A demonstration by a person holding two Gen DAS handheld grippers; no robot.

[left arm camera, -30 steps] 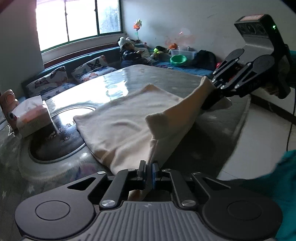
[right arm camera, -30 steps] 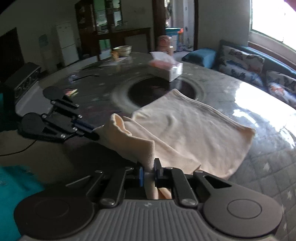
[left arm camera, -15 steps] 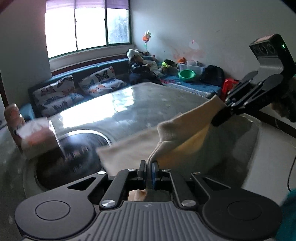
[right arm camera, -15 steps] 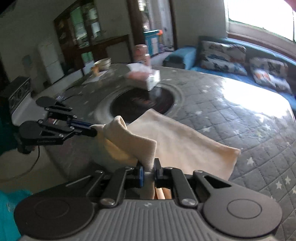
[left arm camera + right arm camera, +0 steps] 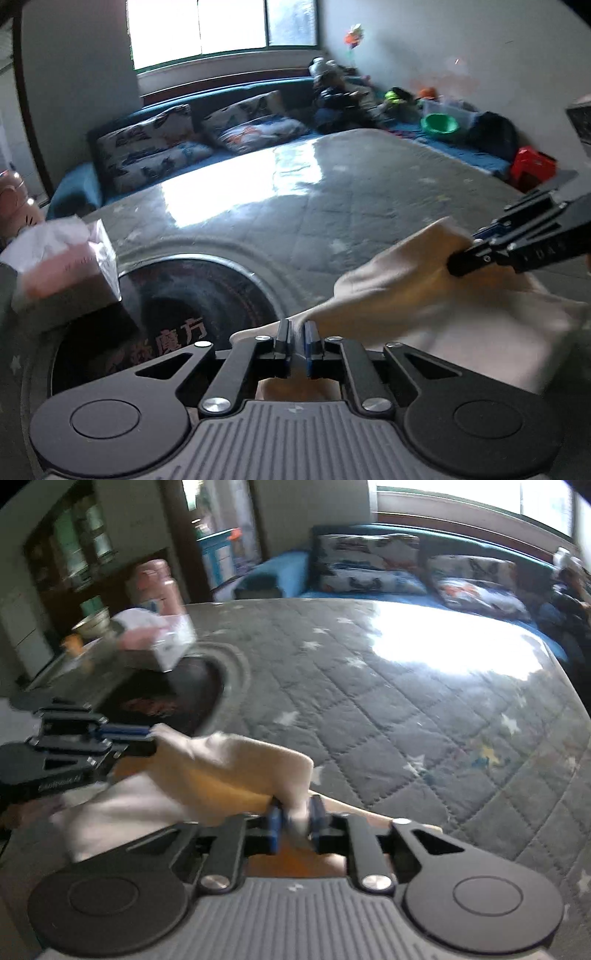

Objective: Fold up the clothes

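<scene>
Here, both tongs are clamping one cream cloth.
Left tongs and right tongs are pinching corners, the cloth seemingly sagging between them above the worktop.

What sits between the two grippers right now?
Only the cream cloth, stretched from the left gripper to the right gripper; the left wrist view shows it.

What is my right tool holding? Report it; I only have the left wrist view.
Observer: The right tool is shut on a bunched edge of the cream cloth, which is pinched between its blue pads.
Operator: Describe my left tool from the side.
Observer: The left tool grips another corner of the cloth at its very tips.
Operator: Report what's past the tissue box.
Observer: A metal bowl sits beyond the tissue box, to its left.
</scene>
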